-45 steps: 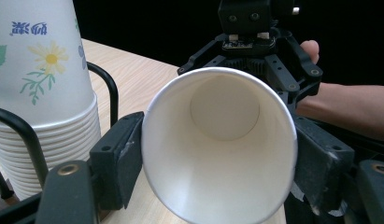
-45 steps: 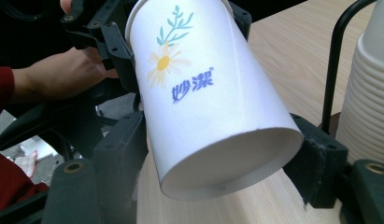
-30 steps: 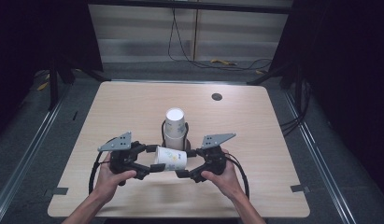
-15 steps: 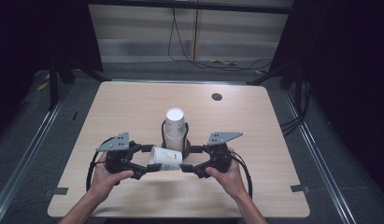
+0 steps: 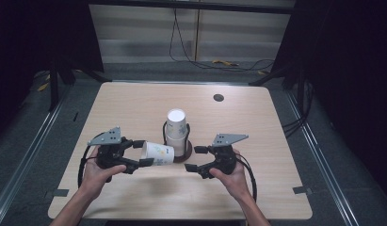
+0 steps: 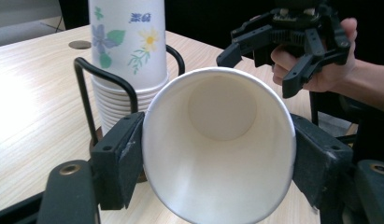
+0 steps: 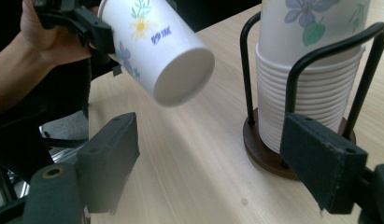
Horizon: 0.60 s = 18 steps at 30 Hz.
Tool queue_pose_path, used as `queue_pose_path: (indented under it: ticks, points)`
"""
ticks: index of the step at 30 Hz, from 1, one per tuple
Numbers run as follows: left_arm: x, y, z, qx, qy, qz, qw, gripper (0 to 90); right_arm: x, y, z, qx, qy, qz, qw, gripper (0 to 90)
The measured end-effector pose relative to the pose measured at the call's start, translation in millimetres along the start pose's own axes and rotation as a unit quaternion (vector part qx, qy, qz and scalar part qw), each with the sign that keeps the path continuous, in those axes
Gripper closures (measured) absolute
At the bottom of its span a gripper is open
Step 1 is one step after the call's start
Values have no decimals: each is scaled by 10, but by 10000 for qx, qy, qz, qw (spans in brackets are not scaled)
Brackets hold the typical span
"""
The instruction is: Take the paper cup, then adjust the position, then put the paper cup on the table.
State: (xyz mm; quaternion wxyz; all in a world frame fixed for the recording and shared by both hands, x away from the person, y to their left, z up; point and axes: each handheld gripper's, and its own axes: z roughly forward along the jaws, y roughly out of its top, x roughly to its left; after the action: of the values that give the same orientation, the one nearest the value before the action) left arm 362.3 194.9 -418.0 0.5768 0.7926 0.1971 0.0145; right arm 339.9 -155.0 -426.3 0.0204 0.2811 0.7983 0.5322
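1. A pale wooden table (image 5: 134, 108) takes up the middle of the high view, with a person's two forearms coming in from the bottom edge, each hand holding a black two-jaw gripper.

2. Near the table's centre stands a stack of paper cups (image 5: 176, 129), white with a flower print, upright inside a black wire holder (image 5: 187, 141) on a round dark base.

3. A single paper cup (image 5: 158, 153) lies on its side in the air, just left of the holder. A second ago both grippers met at this cup in front of the stack; since then it has moved left with the left hand, and the right hand has let go and drawn away. It looks as if the cup has just been pulled free and is now carried by one hand alone.

4. The left gripper (image 6: 217, 158) is clamped on the cup near its rim, one jaw pressing each side, with the open mouth facing its camera.

5. The right gripper (image 5: 193, 159) holds nothing. Its jaws stand wide apart and have just been closing a little, with bare table between them and the stack just beyond.
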Motion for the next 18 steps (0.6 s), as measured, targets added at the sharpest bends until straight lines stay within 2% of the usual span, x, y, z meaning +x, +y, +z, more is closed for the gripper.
queue_pose_path:
  ticks: [6, 11, 13, 18]
  points:
    - [56, -13, -35, 149, 118, -68, 9998, 265, -6, -7, -15, -11, -56, 20, 10000, 194]
    - [105, -17, -64, 345, 191, -23, 9992, 264, -24, -23, -27, 5, -107, 49, 9999, 194]
    - [126, -25, -71, 466, 381, 28, 9982, 261, -29, -29, -27, 7, -98, 42, 9999, 194]
    - [205, -60, -95, 560, 421, -134, 9975, 263, -35, -40, -16, 51, -126, 31, 9999, 194]
